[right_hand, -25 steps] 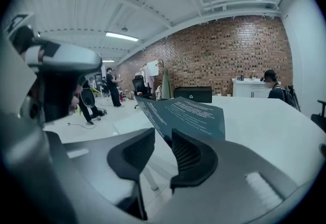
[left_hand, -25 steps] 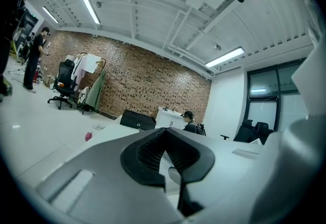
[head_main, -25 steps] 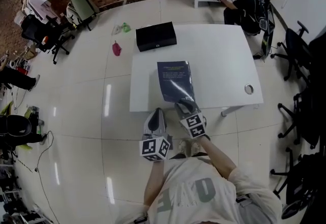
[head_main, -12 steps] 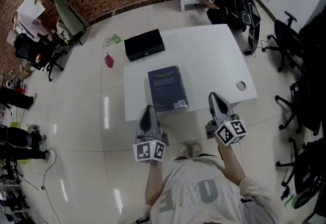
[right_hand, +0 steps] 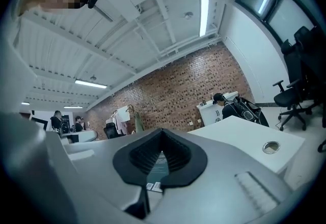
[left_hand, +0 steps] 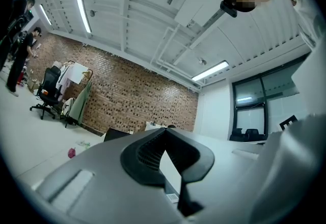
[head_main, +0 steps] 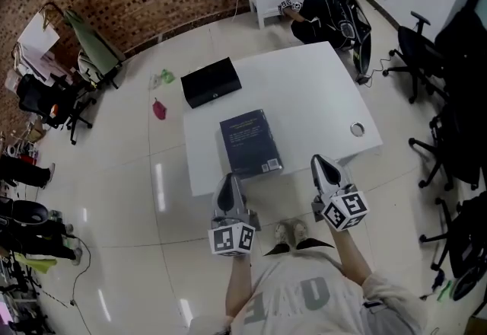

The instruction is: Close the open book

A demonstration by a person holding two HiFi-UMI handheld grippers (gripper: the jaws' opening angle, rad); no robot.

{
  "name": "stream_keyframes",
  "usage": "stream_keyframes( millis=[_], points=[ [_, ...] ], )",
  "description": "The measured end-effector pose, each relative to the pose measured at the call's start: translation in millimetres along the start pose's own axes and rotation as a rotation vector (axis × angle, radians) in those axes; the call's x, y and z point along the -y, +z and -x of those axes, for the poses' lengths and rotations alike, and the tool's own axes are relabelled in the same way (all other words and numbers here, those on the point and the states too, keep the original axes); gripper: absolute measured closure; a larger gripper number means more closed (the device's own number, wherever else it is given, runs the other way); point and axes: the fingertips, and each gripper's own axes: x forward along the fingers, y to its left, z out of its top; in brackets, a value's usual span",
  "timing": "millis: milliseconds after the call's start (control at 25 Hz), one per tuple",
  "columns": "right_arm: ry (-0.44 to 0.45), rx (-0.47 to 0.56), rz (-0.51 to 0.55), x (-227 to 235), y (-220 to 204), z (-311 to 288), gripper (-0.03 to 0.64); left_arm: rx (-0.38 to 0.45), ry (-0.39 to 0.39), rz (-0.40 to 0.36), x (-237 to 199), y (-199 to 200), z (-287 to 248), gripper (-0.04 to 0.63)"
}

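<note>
A dark blue book (head_main: 249, 143) lies closed, back cover up, near the front edge of the white table (head_main: 304, 82). My left gripper (head_main: 228, 179) hovers just off the table's front edge, below and left of the book, with its jaws shut and nothing in them. My right gripper (head_main: 324, 164) hangs off the same edge to the book's right, also shut and empty. In the right gripper view the book (right_hand: 159, 164) shows through the gap behind the shut jaws (right_hand: 162, 131). The left gripper view shows shut jaws (left_hand: 164, 130) and the table top beyond.
A black box (head_main: 211, 82) lies at the table's far left corner. A round cable hole (head_main: 358, 129) is near the table's right edge. A person (head_main: 319, 6) crouches by a white cabinet behind. Office chairs (head_main: 422, 55) stand at the right, and clutter lines the brick wall at the left.
My right gripper has left the book's near edge, shut, and drawn back to the right off the table. The book now lies flat and closed. The left gripper has risen a little.
</note>
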Motion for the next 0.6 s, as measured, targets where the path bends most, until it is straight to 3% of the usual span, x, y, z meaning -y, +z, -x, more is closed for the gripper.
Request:
stream_keyframes(
  millis=[160, 320, 600],
  points=[
    [-0.018, -0.014, -0.008, -13.5, -10.3, 10.2, 0.614, -0.013, -0.002, 0.019, -8.7, 1.4, 13.9, 0.580],
    [-0.011, 0.021, -0.016, -25.6, -5.2, 29.6, 0.614, 0.038, 0.009, 0.036, -11.8, 12.4, 33.1, 0.580],
    [0.001, 0.057, 0.057, -44.0, -5.1, 128.3, 0.614, 0.082, -0.003, 0.007, 41.2, 16.3, 118.1, 0.580]
  ],
)
